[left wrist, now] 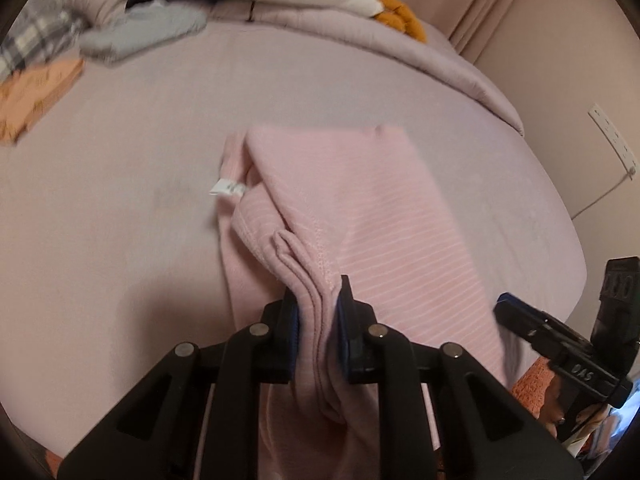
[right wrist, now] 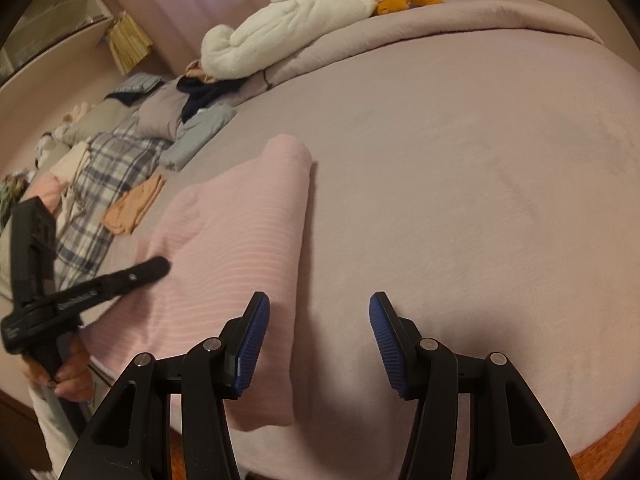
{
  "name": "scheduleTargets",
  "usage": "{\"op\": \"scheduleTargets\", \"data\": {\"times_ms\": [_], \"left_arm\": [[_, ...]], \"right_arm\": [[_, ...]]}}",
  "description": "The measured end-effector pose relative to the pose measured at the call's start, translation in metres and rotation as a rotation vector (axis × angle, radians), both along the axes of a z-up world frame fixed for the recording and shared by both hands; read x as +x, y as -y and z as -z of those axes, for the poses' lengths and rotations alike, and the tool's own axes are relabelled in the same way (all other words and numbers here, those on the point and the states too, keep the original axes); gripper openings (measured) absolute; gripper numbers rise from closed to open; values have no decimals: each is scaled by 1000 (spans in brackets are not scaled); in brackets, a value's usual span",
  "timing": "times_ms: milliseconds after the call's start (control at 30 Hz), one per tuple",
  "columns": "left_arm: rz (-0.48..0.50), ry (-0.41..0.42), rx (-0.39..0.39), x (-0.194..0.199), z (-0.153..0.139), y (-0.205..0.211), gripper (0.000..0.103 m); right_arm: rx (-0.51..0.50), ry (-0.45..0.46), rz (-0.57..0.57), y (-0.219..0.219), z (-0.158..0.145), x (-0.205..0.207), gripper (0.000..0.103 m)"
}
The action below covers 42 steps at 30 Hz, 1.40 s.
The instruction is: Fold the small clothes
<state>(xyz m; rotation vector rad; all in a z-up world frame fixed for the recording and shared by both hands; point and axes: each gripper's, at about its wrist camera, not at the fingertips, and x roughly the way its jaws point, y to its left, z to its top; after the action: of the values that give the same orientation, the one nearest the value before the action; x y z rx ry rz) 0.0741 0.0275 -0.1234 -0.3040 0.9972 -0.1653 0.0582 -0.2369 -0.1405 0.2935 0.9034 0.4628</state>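
Observation:
A pink striped garment (left wrist: 360, 208) lies partly folded on the mauve bed (left wrist: 120, 200), with a white label (left wrist: 228, 189) at its left edge. My left gripper (left wrist: 319, 304) is shut on a bunched hem of the garment near the bed's front edge. In the right wrist view the same garment (right wrist: 240, 232) lies left of centre. My right gripper (right wrist: 319, 312) is open and empty, just right of the garment's right edge. The left gripper also shows at the left of that view (right wrist: 132, 274), and the right gripper shows at the right of the left wrist view (left wrist: 516, 312).
Folded clothes lie at the far left: an orange piece (right wrist: 134, 206), a grey piece (right wrist: 200, 132), a plaid piece (right wrist: 108, 176). A white and orange plush (right wrist: 288, 28) rests on the rolled duvet (right wrist: 480, 12) at the back. A wall socket (left wrist: 612, 140) is at the right.

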Motion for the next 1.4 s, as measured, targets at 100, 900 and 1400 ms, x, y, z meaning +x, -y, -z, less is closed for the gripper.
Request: {"op": "scheduleTargets", "data": {"times_ms": [100, 900, 1400], "left_arm": [[-12, -3, -31, -2, 6, -6, 21], [74, -68, -203, -31, 28, 26, 88], [79, -62, -220, 6, 18, 53, 40]], "right_arm": [[-5, -3, -12, -3, 0, 1, 55], [231, -141, -313, -40, 28, 44, 72], [218, -154, -399, -73, 29, 62, 39]]}}
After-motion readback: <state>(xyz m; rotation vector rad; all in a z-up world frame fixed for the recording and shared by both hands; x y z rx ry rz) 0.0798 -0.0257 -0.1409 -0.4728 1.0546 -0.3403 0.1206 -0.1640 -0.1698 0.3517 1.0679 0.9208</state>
